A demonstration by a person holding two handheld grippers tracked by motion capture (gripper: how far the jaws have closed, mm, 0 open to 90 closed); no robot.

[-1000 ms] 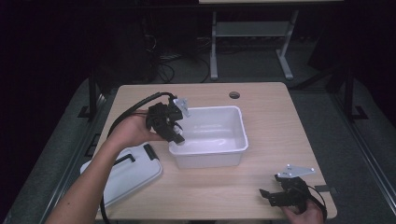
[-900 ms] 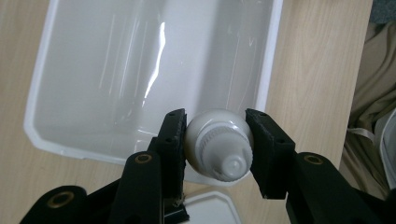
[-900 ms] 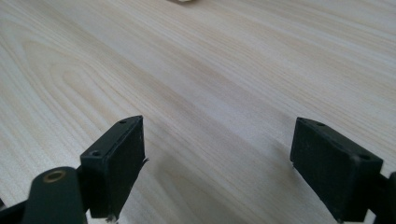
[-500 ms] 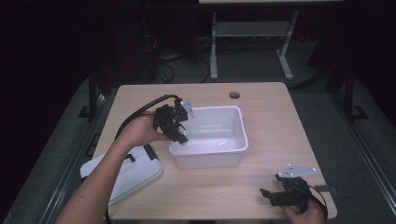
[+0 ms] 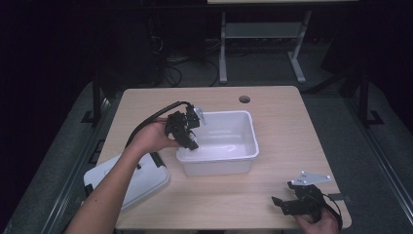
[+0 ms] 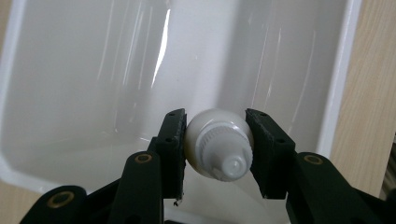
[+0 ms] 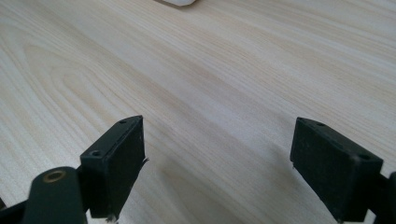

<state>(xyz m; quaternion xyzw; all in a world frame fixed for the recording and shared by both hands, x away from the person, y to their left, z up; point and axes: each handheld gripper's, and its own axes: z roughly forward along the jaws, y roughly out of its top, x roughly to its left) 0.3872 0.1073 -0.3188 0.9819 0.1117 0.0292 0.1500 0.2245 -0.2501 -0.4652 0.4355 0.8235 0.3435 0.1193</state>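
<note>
Tub (image 5: 221, 146) mid-table (image 5: 272, 117). Lid (image 5: 141, 178) on the front-left corner, left of tub. Left gripper (image 5: 190, 141) with bottle (image 6: 218, 144) over tub's left wall. Right gripper (image 5: 282, 204) front-right, well apart.

Glossy white plastic tub (image 5: 229, 146), probably plastic ribbed-cap bottle (image 6: 219, 144), matt wood-grain table (image 5: 292, 126).

The white bottle (image 6: 218, 148) shows its capped end; the rest of its body is hidden behind it. The bin lid (image 5: 139, 180) overhangs the desk's near-left corner, partly covered by the forearm.
</note>
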